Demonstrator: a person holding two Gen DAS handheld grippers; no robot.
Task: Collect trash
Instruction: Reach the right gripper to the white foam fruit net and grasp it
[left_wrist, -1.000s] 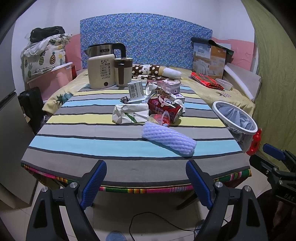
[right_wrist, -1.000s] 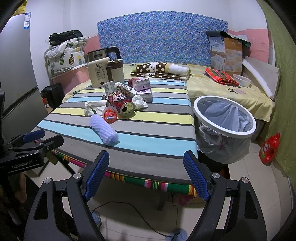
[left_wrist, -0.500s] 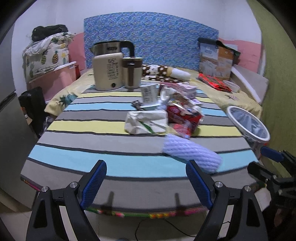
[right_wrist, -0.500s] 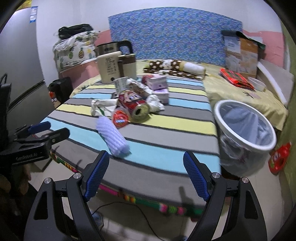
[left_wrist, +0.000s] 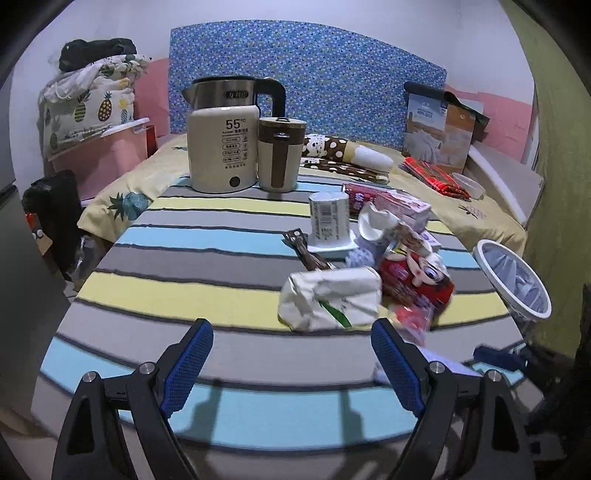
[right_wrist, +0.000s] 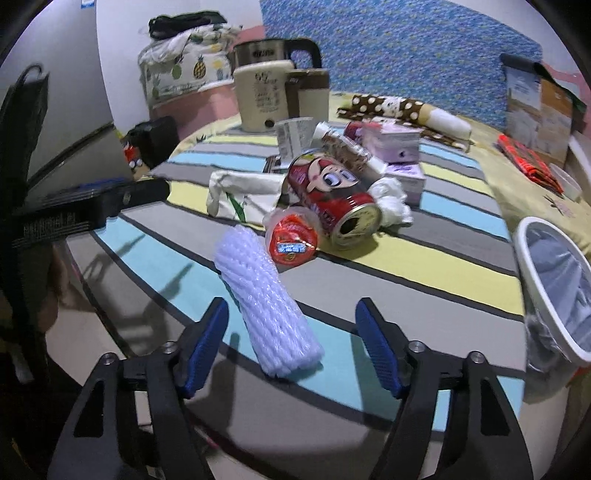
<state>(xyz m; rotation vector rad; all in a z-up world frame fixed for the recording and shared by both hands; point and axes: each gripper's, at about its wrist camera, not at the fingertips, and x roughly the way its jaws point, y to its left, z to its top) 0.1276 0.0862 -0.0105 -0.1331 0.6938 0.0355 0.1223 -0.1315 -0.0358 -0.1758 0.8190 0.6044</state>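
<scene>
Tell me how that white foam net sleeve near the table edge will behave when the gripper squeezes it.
The foam net sleeve looks soft and hollow, so it will probably squash. It seems light for its size. Lying as a tube on the striped tablecloth, it may roll if nudged sideways.

The left claw (left_wrist: 291, 356) points down at a slant, its blue-padded jaws spread wide and empty. The right claw (right_wrist: 291, 334) tilts down too, its jaws closing, pads touching nothing.
</scene>
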